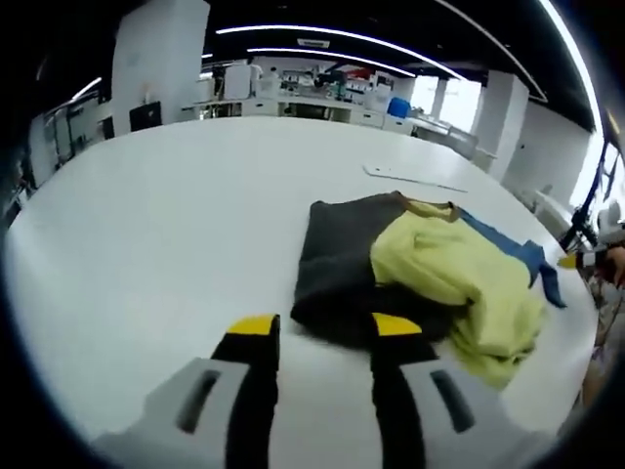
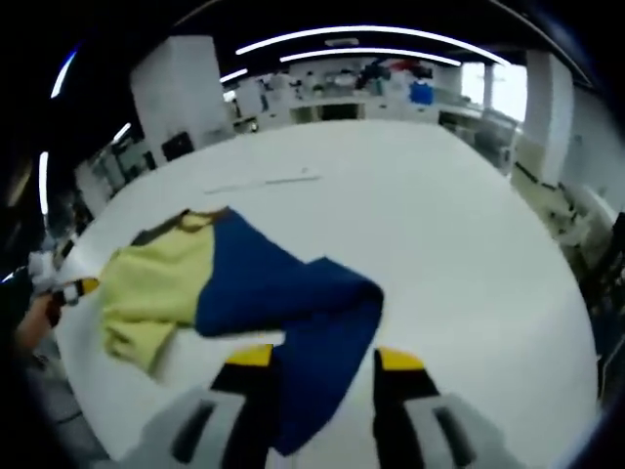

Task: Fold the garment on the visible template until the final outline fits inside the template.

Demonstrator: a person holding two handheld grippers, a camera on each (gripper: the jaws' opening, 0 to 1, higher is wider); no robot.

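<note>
In the left gripper view, the left gripper (image 1: 324,330) hangs over a broad white table (image 1: 166,234) with its yellow-tipped jaws spread apart and nothing between them. Just beyond the tips lies the garment (image 1: 420,274), a crumpled colour-block piece: a dark grey panel (image 1: 337,264) nearest the jaws, a pale yellow panel (image 1: 459,278) bunched on top, and a blue panel (image 1: 518,256) trailing off behind. A thin flat strip (image 1: 415,178) lies on the table farther back. At the right edge the tip of the right gripper (image 1: 571,260) shows.

In the right gripper view, the right gripper (image 2: 327,358) also has its jaws parted; the blue panel (image 2: 293,313) runs down between them, but whether they pinch it I cannot tell. The yellow panel (image 2: 151,288) lies left of the blue, and the left gripper (image 2: 73,287) shows at the left edge.
</note>
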